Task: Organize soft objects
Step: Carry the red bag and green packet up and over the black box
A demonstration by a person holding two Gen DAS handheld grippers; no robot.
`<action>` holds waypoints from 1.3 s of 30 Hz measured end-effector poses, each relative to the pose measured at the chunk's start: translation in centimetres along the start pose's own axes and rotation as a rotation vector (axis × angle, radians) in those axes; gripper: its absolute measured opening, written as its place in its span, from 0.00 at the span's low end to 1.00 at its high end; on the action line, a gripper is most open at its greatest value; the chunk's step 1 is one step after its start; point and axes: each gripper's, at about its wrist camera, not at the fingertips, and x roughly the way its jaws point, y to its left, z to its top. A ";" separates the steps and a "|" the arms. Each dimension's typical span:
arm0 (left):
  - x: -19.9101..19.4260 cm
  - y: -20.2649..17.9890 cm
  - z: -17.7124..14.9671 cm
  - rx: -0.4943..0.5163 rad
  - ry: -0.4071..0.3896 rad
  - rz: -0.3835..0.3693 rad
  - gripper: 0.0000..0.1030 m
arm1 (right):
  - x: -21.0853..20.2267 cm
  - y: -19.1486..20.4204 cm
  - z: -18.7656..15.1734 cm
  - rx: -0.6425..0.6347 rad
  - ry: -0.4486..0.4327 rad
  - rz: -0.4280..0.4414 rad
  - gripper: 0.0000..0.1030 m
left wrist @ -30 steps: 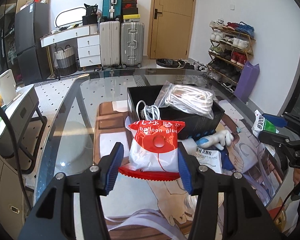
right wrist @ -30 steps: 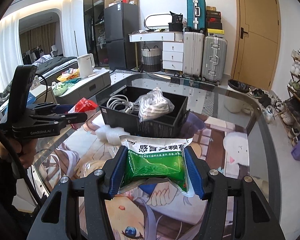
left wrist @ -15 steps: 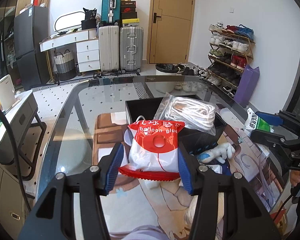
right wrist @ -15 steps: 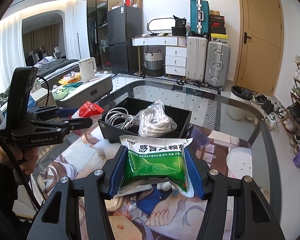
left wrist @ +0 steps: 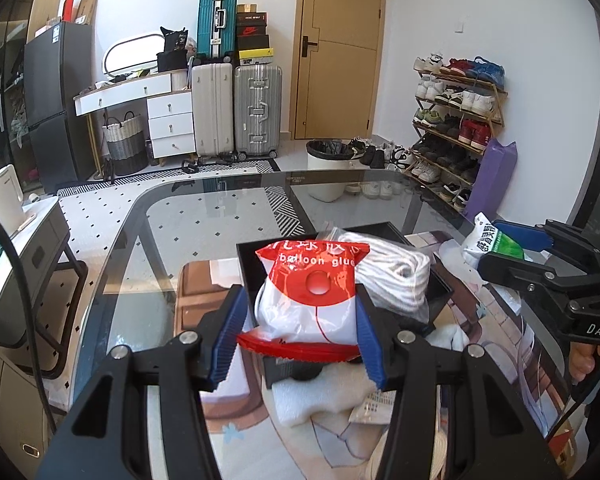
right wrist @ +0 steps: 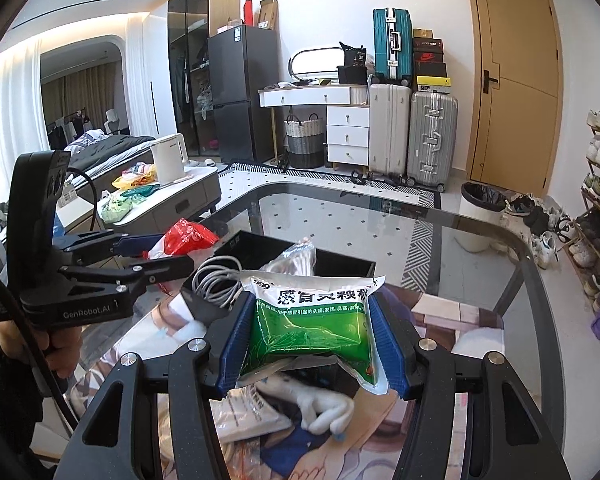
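My left gripper [left wrist: 298, 316] is shut on a red and white balloon glue packet [left wrist: 310, 296] and holds it over the near left part of the black box [left wrist: 436, 296]. My right gripper [right wrist: 310, 332] is shut on a green and white medicine pouch [right wrist: 312, 320] and holds it above the box's near edge [right wrist: 340, 266]. The box holds a bagged white rope [left wrist: 392, 272] and a grey coiled cable [right wrist: 216, 282]. The left gripper with its red packet [right wrist: 184, 238] shows at the left of the right wrist view. The right gripper with its green pouch [left wrist: 496, 240] shows at the right of the left wrist view.
The box stands on a printed mat [left wrist: 204, 292] on a glass table [left wrist: 204, 216]. Under the grippers lie white foam [left wrist: 320, 400], a white plush toy [right wrist: 324, 410] and a flat sachet [right wrist: 244, 412]. Suitcases, a drawer unit and a shoe rack stand beyond the table.
Both grippers have risen and moved forward with their packets. The box now sits lower in both views, right under the held packets.
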 end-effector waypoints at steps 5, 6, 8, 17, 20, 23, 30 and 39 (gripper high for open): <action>1.2 -0.1 0.7 0.003 0.004 0.002 0.50 | 1.4 -0.2 1.0 -0.014 0.011 0.010 0.56; 1.5 -0.1 0.8 0.003 0.006 0.002 0.50 | 1.7 -0.2 1.1 -0.017 0.014 0.010 0.56; 1.9 -0.2 0.9 0.007 0.008 0.002 0.50 | 2.3 -0.3 1.2 -0.013 0.018 0.014 0.56; 3.7 -0.1 0.8 0.009 0.032 0.017 0.50 | 5.3 -0.4 2.1 -0.017 0.036 0.012 0.56; 4.1 0.1 0.6 0.007 0.042 0.022 0.50 | 6.0 0.0 1.9 -0.022 0.042 0.017 0.56; 4.2 0.3 0.5 0.009 0.046 0.021 0.50 | 7.1 0.3 2.1 -0.039 0.055 0.020 0.56; 4.3 0.3 0.5 0.008 0.046 0.020 0.50 | 9.2 0.4 1.9 -0.064 0.102 0.031 0.55; 4.3 0.4 0.5 0.008 0.045 0.020 0.50 | 11.2 0.2 1.6 -0.068 0.125 0.044 0.55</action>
